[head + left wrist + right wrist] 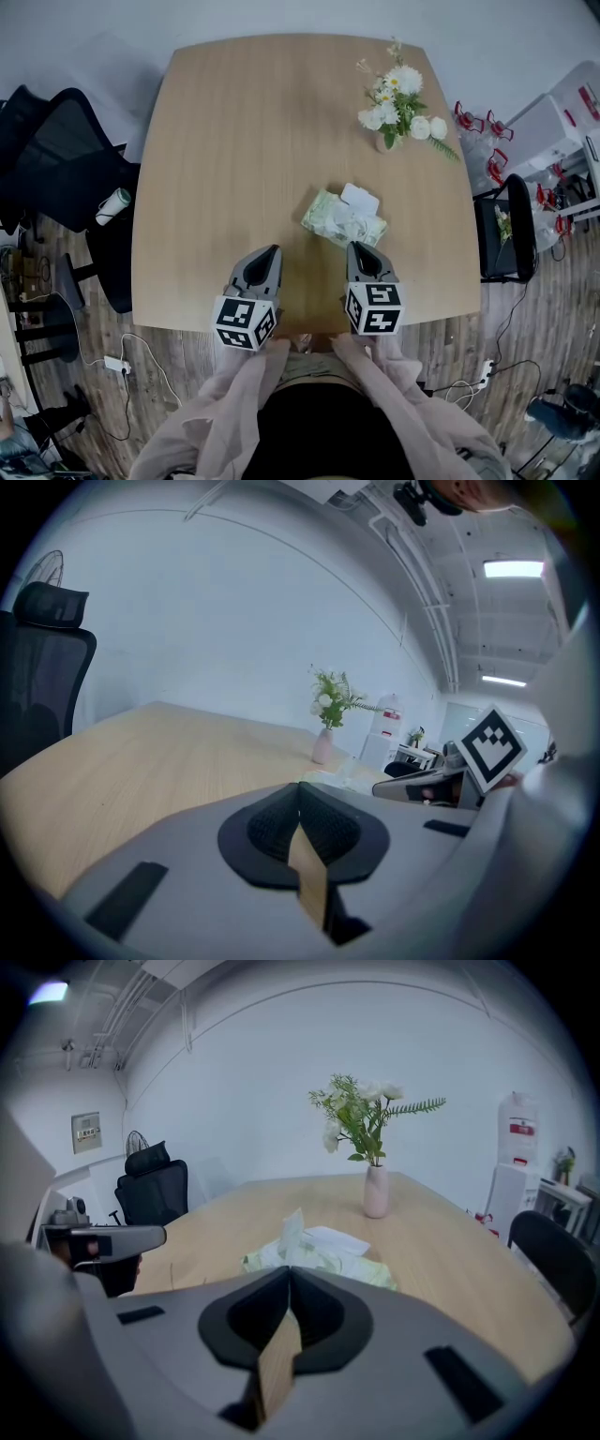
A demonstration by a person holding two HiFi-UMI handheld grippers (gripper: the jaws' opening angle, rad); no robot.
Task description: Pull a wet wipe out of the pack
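The pale green wet wipe pack [326, 216] lies on the wooden table [234, 141], its white flap [360, 198] folded open. A crumpled wipe [352, 223] sticks up from the opening. In the right gripper view the wipe [292, 1227] rises just beyond my jaws, with the pack [375, 1272] behind it. My right gripper [356, 247] [289, 1271] is shut right at the pack's near edge, with nothing visible between its pads. To the pack's left and nearer the table's front, my left gripper [273, 249] [300, 787] is shut and empty above the bare tabletop.
A vase of white flowers [392, 103] [375, 1190] stands at the far right of the table. A black office chair [56, 159] is off the left edge, another dark chair [506, 230] off the right. The table's front edge runs just under both grippers.
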